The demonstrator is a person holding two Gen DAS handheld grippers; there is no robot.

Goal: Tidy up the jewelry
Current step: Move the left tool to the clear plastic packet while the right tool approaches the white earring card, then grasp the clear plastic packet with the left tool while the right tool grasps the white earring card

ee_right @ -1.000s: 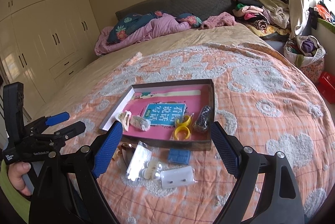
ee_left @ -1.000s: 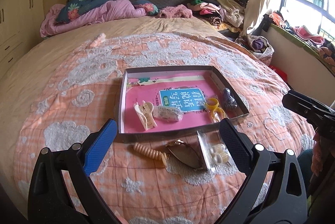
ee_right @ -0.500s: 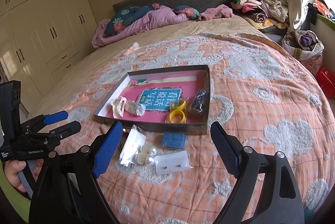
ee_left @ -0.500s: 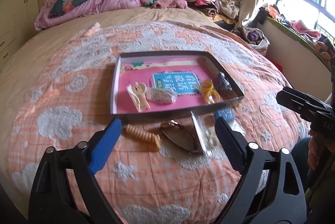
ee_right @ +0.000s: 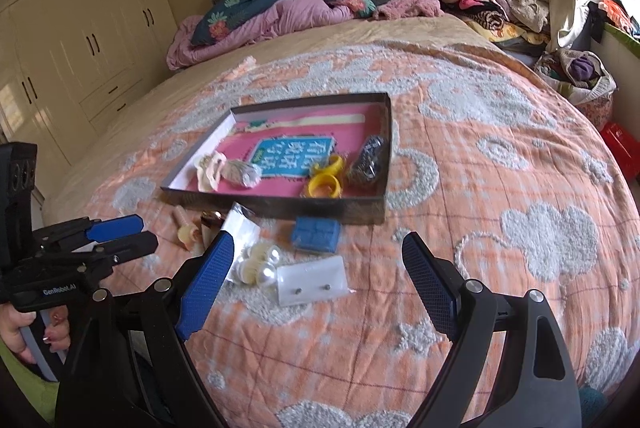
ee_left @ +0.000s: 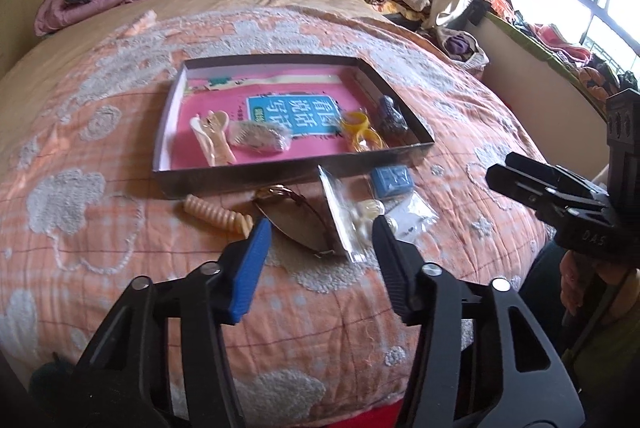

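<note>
Two grippers hang over the loose pieces that lie on the bedspread just in front of the tray (ee_left: 404,152); everything here is placed from that tray's near wall. The left gripper (ee_left: 320,234) has just been closing its jaws, and they now stand half spread with nothing pressed between them. Beyond its tips, just short of the tray's near wall, lies the dark hair clip (ee_left: 294,218), with its long axis slanting from the wall down toward the gripper's right finger. The clear bag of pearls (ee_left: 352,218) touches the clip on its right side, and the ribbed beige clip (ee_left: 218,215) lies just left of it. Both crowd the approach.

The right gripper (ee_right: 316,252) is spread wide and holds nothing. It frames the card of stud earrings (ee_right: 312,284), with the blue square piece (ee_right: 316,234) between that card and the tray wall.

By my judgement the left gripper is the nearer one to the dark clip and is narrowing for it. Its jaws would need to cross the clip's slanted length, not run along it, to avoid catching the bag.
</note>
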